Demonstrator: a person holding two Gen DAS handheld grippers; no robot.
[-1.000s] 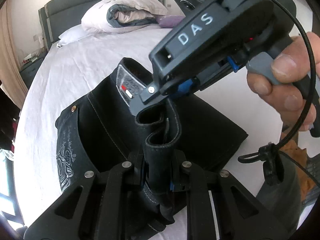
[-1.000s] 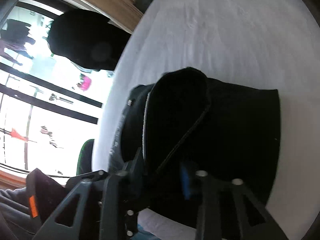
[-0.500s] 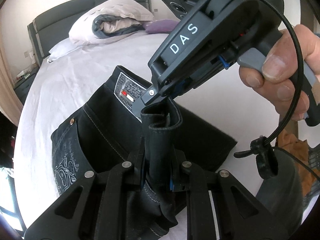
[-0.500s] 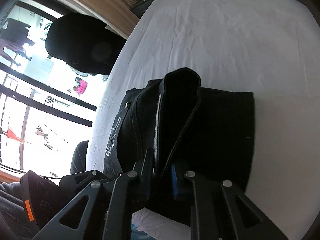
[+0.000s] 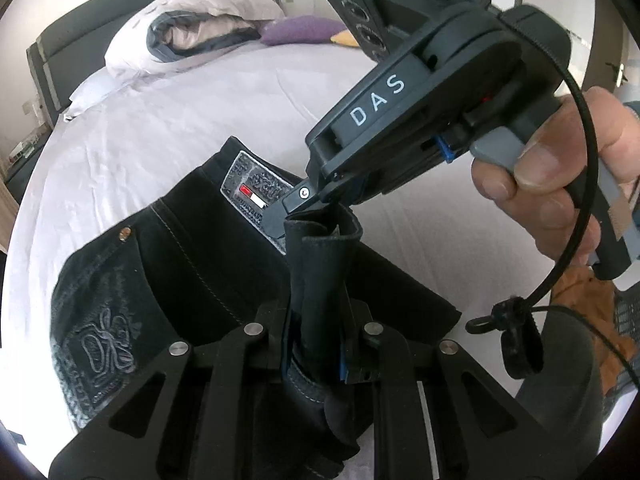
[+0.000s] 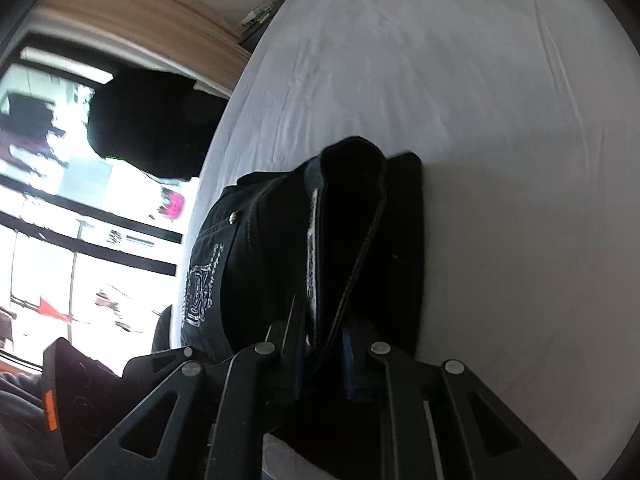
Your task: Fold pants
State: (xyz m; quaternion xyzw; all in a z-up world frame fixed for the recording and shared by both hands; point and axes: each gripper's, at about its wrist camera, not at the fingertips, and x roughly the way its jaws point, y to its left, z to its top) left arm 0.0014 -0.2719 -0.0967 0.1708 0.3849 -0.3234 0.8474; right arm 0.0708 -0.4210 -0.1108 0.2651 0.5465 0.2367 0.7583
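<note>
Presently, both grippers are clamped on the same raised fold of the black pants, which otherwise lie on the white bed sheet.

Left gripper: jaws nearly closed, with a thick upright band of denim pinched between them. The band rises straight ahead of the jaws. Left of the jaws lies a back pocket with pale embroidery and a rivet; ahead and slightly left sits the waistband patch.

Right gripper: jaws drawn close together on a hem edge of the same garment; the fabric stands up directly ahead of the jaws as a dark arch. From the left wrist view, the tip of this gripper meets the top of the raised band. The exact layer it holds is hard to make out, as the cloth is uniformly dark there.

Far ahead of the left jaws, a pillow rests against the headboard.
</note>
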